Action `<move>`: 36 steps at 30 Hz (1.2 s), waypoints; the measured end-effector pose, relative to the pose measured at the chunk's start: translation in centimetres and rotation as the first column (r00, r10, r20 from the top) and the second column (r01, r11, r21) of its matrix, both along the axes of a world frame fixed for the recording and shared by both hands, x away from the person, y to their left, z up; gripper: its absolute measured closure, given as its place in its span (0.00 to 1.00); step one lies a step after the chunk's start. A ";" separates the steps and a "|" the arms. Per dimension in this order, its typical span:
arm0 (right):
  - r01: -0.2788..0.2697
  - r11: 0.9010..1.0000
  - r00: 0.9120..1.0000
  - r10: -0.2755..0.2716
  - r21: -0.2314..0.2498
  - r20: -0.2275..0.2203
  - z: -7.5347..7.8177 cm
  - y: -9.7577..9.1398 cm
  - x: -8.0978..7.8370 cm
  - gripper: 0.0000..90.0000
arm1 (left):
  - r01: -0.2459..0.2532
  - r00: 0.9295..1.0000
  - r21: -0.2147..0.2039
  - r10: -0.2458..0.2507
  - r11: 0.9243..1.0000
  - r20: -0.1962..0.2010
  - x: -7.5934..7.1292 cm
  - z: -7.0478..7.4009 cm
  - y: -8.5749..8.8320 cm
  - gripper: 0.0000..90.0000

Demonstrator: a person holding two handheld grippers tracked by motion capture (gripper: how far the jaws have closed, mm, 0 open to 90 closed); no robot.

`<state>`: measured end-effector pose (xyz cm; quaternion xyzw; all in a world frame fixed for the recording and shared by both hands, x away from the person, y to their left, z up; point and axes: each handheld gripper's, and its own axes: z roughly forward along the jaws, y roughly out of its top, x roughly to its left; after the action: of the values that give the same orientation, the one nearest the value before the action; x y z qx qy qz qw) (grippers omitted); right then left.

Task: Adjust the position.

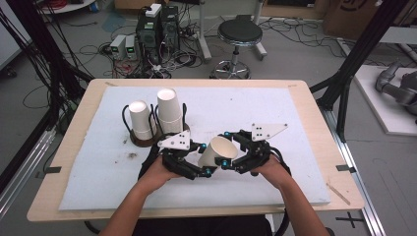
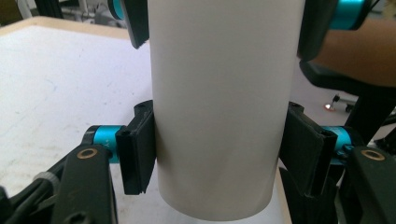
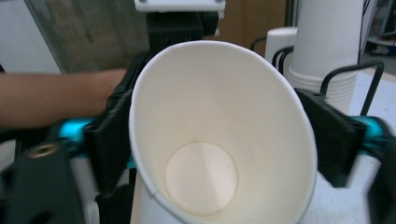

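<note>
**High view.** Nearest me, the person's forearms [image 1: 133,206] come in from the bottom edge. The left gripper [image 1: 206,158] and the right gripper [image 1: 226,149] meet over the white mat [image 1: 275,182], with one paper cup [image 1: 216,152] between them. The cup is tilted, clear of the mat, with its mouth toward the right gripper. I judge this a hand-over. One side should keep a firm hold until the other has let go fully.

**Left gripper view.** The fingers [image 2: 137,154] are clenched on the cup's lower wall, one pad on each flank. I would squeeze lightly, since thin paper dents.

**Right gripper view.** The fingers [image 3: 109,135] grasp the cup near its rim, and the mouth faces me. The rim is the stiffest part, so pressure there is safer.

**Room to move.** Two cup stacks [image 1: 167,110] stand in a wire holder [image 1: 142,140] just behind the left gripper, so I would swing away from them. The mat toward the right worktop [image 1: 64,162] edge is bare and offers the freest path.
</note>
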<state>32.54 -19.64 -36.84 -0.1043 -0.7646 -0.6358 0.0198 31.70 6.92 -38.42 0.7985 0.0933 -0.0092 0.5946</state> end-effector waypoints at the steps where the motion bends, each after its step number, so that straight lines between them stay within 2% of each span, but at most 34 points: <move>1: 0.005 1.000 1.000 -0.005 0.017 -0.006 0.0 0.0 0.0 0.18 | -0.005 1.000 -0.016 0.005 1.000 0.000 0.0 0.1 0.2 0.38; 5: 0.016 0.998 1.000 -0.014 0.059 -0.026 0.1 -0.5 0.2 0.20 | -0.007 1.000 -0.059 0.007 0.998 0.001 0.1 0.4 0.6 0.39; 8: -0.013 0.998 1.000 0.014 0.055 -0.017 0.0 -0.6 0.2 0.32 | -0.001 1.000 -0.054 0.001 0.999 0.002 0.1 0.3 0.6 0.39; 9: -0.015 0.998 1.000 0.015 0.053 -0.005 0.0 -0.6 0.1 0.33 | -0.003 1.000 -0.053 0.003 0.999 0.001 0.0 0.3 0.6 0.39; 11: -0.023 0.999 1.000 0.023 0.046 0.010 0.1 -0.6 0.1 0.34 | -0.008 1.000 -0.043 0.008 0.999 0.006 -0.1 0.3 0.5 0.38; 13: -0.025 0.999 1.000 0.024 0.028 0.019 0.1 -0.7 0.1 0.35 | -0.030 1.000 -0.024 0.030 0.999 -0.008 -0.1 0.2 0.2 0.36; 14: -0.021 1.000 0.999 0.020 0.023 0.027 0.1 -0.7 0.1 0.35 | -0.040 0.999 -0.002 0.040 0.999 -0.011 -0.1 0.1 0.1 0.34; 16: -0.002 1.000 0.999 0.002 0.004 0.037 0.1 -0.7 0.1 0.36 | -0.064 0.998 0.035 0.065 0.997 -0.026 0.0 -0.1 0.0 0.24; 18: 0.035 0.999 0.998 -0.033 -0.039 0.049 0.3 -0.7 0.2 0.36 | -0.080 0.996 0.033 0.081 0.996 -0.027 0.0 -0.2 0.2 0.24; 21: 0.058 0.996 0.997 -0.055 -0.062 0.057 0.2 -0.8 0.3 0.36 | -0.096 0.995 0.022 0.096 0.995 -0.022 0.1 -0.2 0.4 0.24; 27: 0.046 0.996 0.997 -0.042 -0.072 0.057 0.2 -0.3 0.2 0.36 | -0.095 0.995 0.025 0.096 0.995 -0.017 0.1 -0.3 0.1 0.24; 32: 0.035 0.997 0.998 -0.031 -0.074 0.052 0.2 0.0 0.1 0.36 | -0.074 0.997 0.035 0.075 0.997 -0.009 0.1 -0.4 -0.1 0.35; 36: 0.027 0.998 0.999 -0.025 -0.060 0.044 0.2 0.0 0.1 0.35 | -0.061 0.998 0.026 0.061 0.998 -0.007 0.0 -0.4 0.0 0.37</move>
<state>32.67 -19.66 -36.66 -0.1011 -0.7823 -0.6146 -0.0083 31.73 6.91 -38.79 0.8028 0.1199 0.0068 0.5840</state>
